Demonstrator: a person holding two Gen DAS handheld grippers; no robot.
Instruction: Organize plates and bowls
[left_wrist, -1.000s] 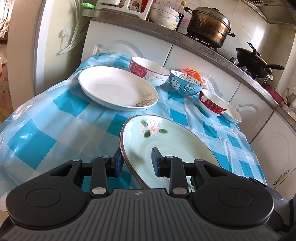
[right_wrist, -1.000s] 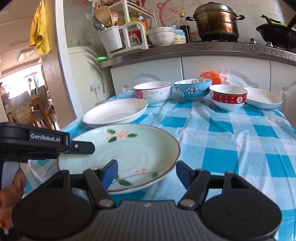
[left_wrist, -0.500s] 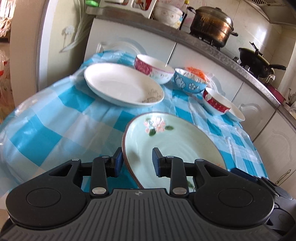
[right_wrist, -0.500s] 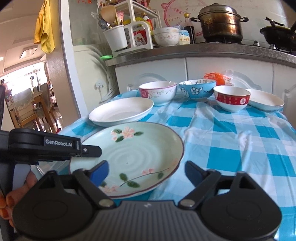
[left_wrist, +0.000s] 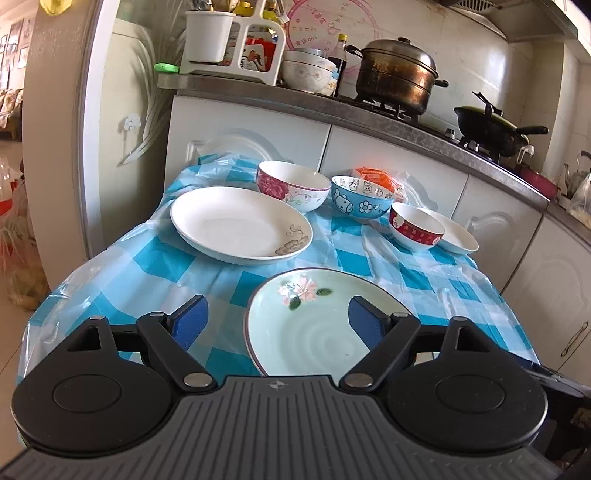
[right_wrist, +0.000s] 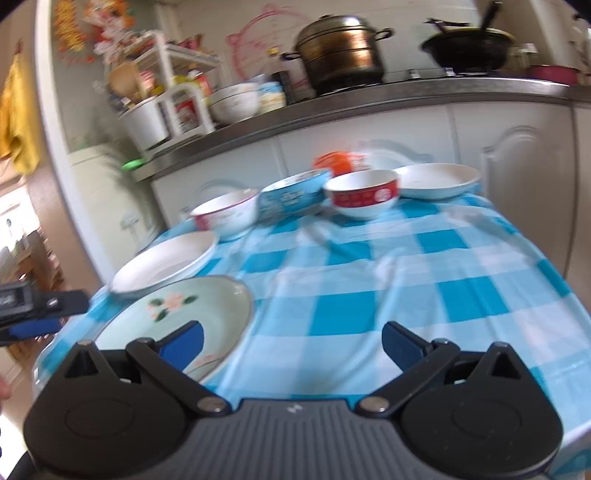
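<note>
Two claws are open wide now, and neither one holds anything. A moment ago the left claw (left_wrist: 277, 317) was pinched on the rim of the green flower plate (left_wrist: 317, 325). Now its blue pads have spread apart, one on each side of the plate's near edge, and they do not touch it. The plate lies flat on the checked cloth at the front of the desk (left_wrist: 122, 273), just in front of the big white plate (left_wrist: 240, 225).

The right claw (right_wrist: 291, 341) was open before and is open now too. It has swung away to the right, so the green flower plate (right_wrist: 177, 314) sits off to its left. Its picture is blurry, so it seems to be moving fast.

This looks like the green plate has just been let go, so that step is done. At the back of the desk wait the pink flower bowl (left_wrist: 293, 186), the blue cartoon bowl (left_wrist: 360, 197), the red bowl (left_wrist: 415, 227) and the small white plate (left_wrist: 458, 236) just behind it. They are not stacked yet. My guess is that the right claw may go for one of them next, maybe the red bowl (right_wrist: 364, 197).
</note>
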